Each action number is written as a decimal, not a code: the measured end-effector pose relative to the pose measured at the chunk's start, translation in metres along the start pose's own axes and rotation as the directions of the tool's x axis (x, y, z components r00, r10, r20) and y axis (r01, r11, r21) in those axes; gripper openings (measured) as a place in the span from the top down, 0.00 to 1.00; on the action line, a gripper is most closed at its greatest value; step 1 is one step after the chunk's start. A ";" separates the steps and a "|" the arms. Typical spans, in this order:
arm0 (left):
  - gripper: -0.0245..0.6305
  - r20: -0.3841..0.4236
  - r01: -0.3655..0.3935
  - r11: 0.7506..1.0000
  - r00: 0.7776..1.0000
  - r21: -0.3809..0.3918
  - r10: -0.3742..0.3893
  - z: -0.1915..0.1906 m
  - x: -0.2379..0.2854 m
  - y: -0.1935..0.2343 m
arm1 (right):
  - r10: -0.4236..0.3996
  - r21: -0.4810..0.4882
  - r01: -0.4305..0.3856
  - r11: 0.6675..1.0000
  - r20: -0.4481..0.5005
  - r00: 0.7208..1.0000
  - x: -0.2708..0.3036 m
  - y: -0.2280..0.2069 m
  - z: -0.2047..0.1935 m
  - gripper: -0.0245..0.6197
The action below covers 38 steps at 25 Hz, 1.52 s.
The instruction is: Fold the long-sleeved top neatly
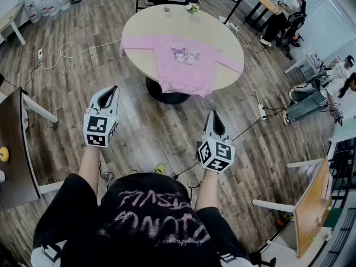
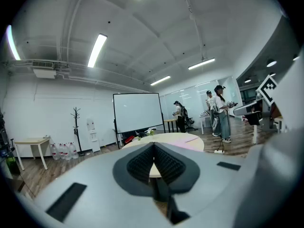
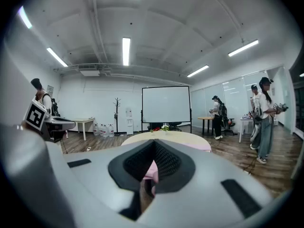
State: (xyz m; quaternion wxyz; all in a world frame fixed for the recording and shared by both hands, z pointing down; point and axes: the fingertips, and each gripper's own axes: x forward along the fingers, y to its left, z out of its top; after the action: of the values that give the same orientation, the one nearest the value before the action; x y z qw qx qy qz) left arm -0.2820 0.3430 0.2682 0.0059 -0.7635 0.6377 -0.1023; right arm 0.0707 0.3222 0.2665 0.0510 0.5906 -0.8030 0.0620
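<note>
- Jaws on both sides are pressed fully together with nothing between them. The left gripper (image 1: 113, 89) and the right gripper (image 1: 213, 114) are both held out over the wood floor (image 1: 144, 132), short of the desk (image 1: 144, 24).
- The pink long-sleeved top (image 1: 186, 65) lies spread flat on that round desk, front up with the cartoon print showing and the sleeves stretched out to either side.
- Its hem droops over the desk's near edge, the side facing the grippers.
- Neither gripper touches the top, both are well apart from it.
- A small plant (image 1: 192, 7) sits at the desk's far edge, and the gripper views show a whiteboard (image 2: 137, 112) beyond it.
</note>
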 end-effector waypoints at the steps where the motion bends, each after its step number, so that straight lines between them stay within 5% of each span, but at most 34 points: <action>1: 0.95 0.001 -0.001 1.000 1.000 -0.001 0.001 0.000 0.002 0.000 | 0.000 0.000 0.000 1.000 0.000 1.000 0.001 -0.001 -0.001 0.96; 20: 0.95 -0.021 -0.007 1.000 1.000 -0.009 0.006 -0.005 0.008 -0.011 | 0.036 0.009 -0.037 0.999 0.019 0.999 0.007 -0.004 -0.001 0.95; 38: 0.95 -0.072 -0.045 0.999 0.996 0.014 0.046 -0.006 0.066 -0.049 | 0.085 0.045 -0.084 0.995 -0.008 0.996 0.056 -0.064 -0.018 0.95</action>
State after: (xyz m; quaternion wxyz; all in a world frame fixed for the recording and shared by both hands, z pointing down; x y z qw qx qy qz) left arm -0.2247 0.2882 0.2903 -0.0102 -0.7446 0.6540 -0.1334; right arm 0.1159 0.2535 0.2950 0.0392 0.5566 -0.8255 0.0849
